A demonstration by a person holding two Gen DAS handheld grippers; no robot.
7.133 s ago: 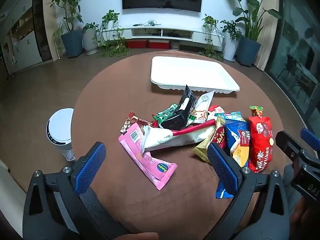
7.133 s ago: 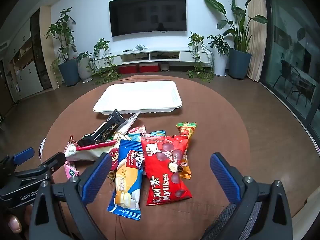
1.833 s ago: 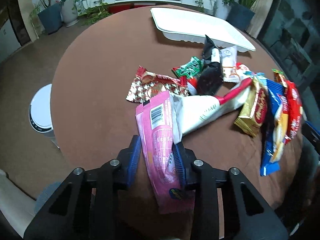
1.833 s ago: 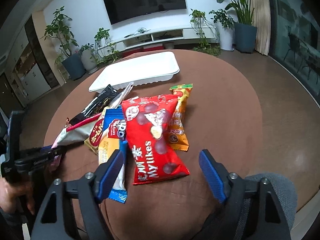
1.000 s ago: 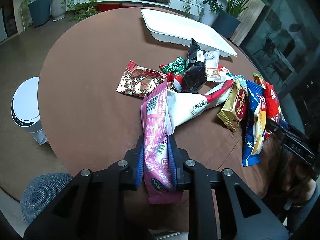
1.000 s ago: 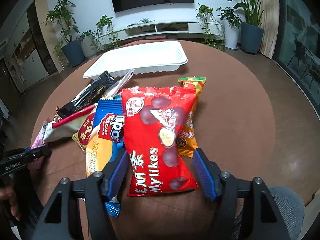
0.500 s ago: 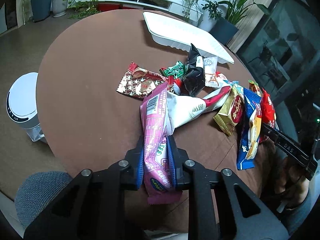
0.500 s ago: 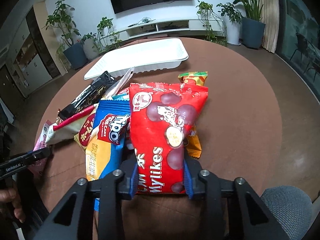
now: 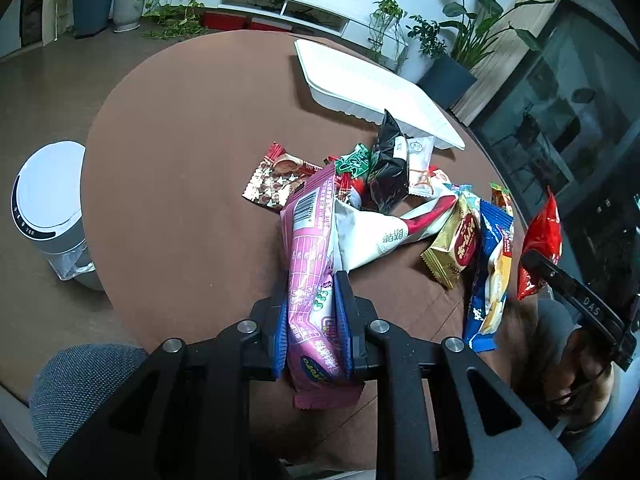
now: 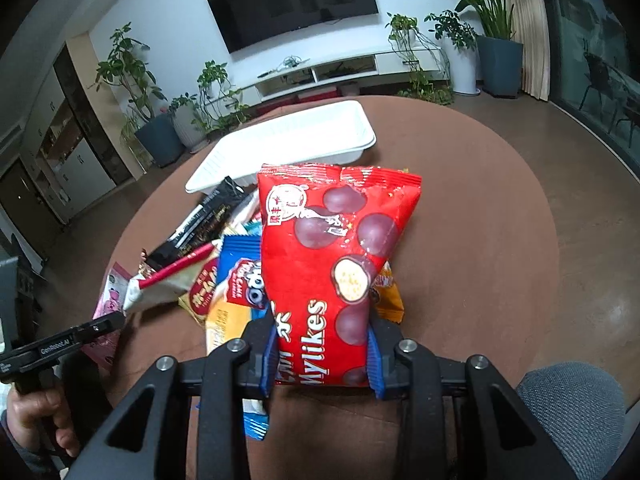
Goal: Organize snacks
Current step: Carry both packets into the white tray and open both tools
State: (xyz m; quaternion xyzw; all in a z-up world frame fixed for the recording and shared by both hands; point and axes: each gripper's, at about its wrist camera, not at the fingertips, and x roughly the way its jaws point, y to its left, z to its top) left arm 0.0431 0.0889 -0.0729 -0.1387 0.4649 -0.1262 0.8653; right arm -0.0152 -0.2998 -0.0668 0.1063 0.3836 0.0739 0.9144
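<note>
My left gripper [image 9: 311, 286] is shut on the near end of a long pink snack packet [image 9: 310, 220]. Its far end still rests against the pile. My right gripper [image 10: 322, 328] is shut on the bottom edge of a red Mylikes bag [image 10: 336, 232], which stands tilted up above the pile. From the left wrist view that red bag [image 9: 542, 232] hangs at the right. The pile holds a white-and-red packet [image 9: 384, 236], a gold packet [image 9: 456, 248], a blue packet [image 9: 492, 264], a black packet [image 9: 388, 172] and an orange packet [image 10: 386, 296]. A white tray [image 10: 288, 140] lies beyond the pile with nothing in it.
The snacks lie on a round brown table [image 9: 180, 140]. A white bin [image 9: 48, 208] stands on the floor beside its left edge. A person's grey-clad knees [image 9: 80, 380] press against the near edge. Potted plants and a TV shelf line the far wall.
The right jaws have shut on the red bag and tipped it up off the pile. The left gripper keeps its hold on the pink packet and has hardly moved.
</note>
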